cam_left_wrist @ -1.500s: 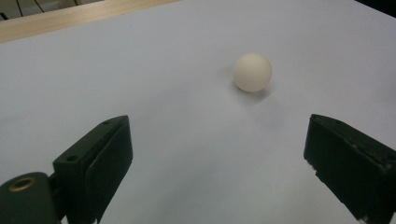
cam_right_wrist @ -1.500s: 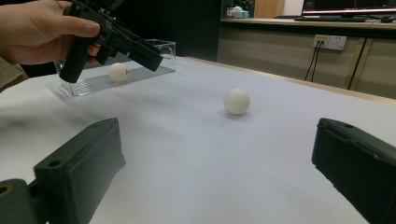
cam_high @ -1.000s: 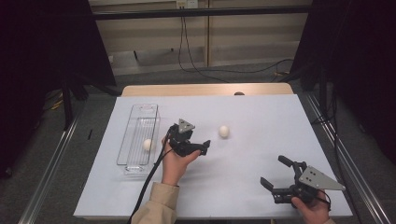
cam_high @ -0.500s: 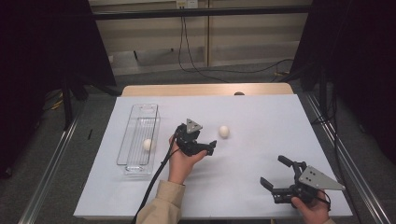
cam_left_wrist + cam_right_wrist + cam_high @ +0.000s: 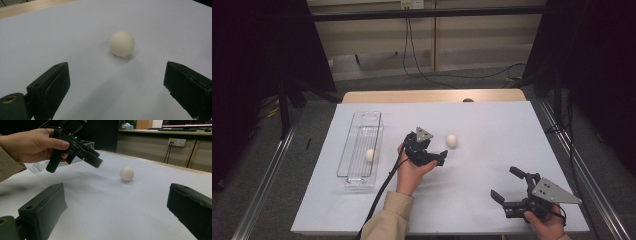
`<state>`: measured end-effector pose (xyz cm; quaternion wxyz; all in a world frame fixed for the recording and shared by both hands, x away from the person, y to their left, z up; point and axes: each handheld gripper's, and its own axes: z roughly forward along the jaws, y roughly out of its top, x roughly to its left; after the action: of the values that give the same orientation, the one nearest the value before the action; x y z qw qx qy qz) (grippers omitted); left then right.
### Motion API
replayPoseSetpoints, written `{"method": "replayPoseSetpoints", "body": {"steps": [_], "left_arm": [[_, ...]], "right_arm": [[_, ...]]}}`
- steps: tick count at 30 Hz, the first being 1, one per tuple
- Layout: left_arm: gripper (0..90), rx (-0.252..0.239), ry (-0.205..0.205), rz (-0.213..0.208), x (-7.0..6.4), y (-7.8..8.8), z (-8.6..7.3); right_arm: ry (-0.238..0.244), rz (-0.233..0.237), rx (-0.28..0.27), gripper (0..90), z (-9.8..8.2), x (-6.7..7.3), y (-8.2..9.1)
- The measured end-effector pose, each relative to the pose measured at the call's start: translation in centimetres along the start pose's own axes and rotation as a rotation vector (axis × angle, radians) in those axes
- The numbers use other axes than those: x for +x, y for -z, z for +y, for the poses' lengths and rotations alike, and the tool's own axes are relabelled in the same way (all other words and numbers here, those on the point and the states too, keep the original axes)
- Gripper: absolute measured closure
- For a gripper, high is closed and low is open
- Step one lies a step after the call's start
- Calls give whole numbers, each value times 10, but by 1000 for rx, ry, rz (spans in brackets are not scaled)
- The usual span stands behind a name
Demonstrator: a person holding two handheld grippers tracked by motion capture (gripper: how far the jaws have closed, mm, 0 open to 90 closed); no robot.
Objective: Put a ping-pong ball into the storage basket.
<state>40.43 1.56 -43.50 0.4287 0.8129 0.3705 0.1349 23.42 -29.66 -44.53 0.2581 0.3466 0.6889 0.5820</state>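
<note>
From the high view, the left claw (image 5: 438, 156) hovers mid-counter, jaws spread and empty, aimed at the ball (image 5: 452, 141) just beyond its tips. A second ball (image 5: 370, 155) lies in the clear tray (image 5: 356, 176) near the counter (image 5: 492, 120)'s left edge. The right claw (image 5: 508, 189) sits by the near edge, jaws wide, holding nothing — bare white surface all around it.

In the left gripper view the ball (image 5: 122, 43) rests ahead of the wide-open jaws, untouched, with open counter on every side.

In the right gripper view, jaws gape apart — the ball (image 5: 127, 173) lies well ahead, the left claw (image 5: 96, 160) poised near it.
</note>
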Motion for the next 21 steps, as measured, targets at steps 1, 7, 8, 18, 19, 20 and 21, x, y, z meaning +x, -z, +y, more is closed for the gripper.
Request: {"method": "replayPoseSetpoints", "body": {"steps": [1, 7, 8, 18, 19, 20, 21], "left_arm": [[69, 0, 0, -2, 0, -1, 0], [69, 2, -3, -2, -3, -4, 3], [69, -2, -2, -3, -3, -5, 3], [69, -4, -3, -2, -5, -9, 6], [69, -4, -2, -3, -5, -10, 6], [69, 2, -10, -2, -5, -10, 6], [69, 0, -13, -4, -5, -10, 7]], "right_arm": [[1, -1, 0, 15, 0, 0, 0], [-2, -1, 1, 15, 0, 0, 0], [-3, -2, 0, 15, 0, 0, 0], [-8, -5, -1, 15, 0, -1, 1], [-8, -6, -1, 15, 0, -1, 1], [-8, -6, -1, 15, 0, -1, 1], [-7, -6, -1, 15, 0, -1, 1]]}}
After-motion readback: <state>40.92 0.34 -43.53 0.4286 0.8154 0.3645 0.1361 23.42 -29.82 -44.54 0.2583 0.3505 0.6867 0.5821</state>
